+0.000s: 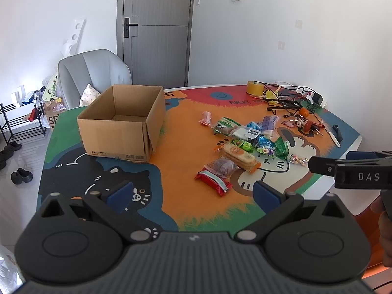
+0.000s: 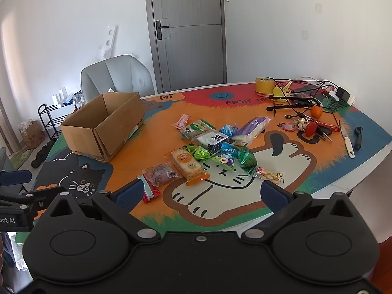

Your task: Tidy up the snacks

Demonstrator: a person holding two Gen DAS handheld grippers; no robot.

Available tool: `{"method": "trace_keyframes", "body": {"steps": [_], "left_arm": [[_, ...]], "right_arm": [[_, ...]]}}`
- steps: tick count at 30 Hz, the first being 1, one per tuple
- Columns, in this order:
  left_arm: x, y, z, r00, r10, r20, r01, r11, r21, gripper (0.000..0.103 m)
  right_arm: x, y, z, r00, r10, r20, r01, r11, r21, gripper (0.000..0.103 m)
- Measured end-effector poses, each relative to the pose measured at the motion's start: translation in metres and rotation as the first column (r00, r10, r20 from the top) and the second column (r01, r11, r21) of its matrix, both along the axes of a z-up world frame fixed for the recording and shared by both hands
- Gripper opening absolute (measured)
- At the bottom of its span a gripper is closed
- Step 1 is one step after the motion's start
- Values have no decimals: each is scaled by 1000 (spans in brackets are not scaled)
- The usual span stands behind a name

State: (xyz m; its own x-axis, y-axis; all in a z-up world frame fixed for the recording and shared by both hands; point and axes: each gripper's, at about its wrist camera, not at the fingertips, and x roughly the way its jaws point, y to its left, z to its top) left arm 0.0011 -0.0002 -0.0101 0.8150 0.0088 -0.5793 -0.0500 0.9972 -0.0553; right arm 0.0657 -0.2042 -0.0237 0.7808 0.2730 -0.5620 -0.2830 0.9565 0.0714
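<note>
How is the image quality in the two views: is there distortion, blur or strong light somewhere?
Left wrist view: strong fisheye bending, with dark corners at the top; the left gripper close to the lens looks soft, while the snacks and cardboard box are sharp. Right wrist view: the same bending curves the table edge; daylight brightens the wall at left, with no strong glare on the snacks.

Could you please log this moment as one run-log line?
left gripper open | right gripper open | snacks loose on table | cardboard box empty
</note>
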Motion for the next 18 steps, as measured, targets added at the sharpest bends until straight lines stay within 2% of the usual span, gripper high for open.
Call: {"method": "trace_keyframes", "body": {"steps": [18], "left_arm": [[0, -6, 5, 1000, -15, 9, 15, 1000, 2, 103]], "right_arm": [[1, 0, 0, 1000, -1, 4, 1, 1000, 0, 103]]}}
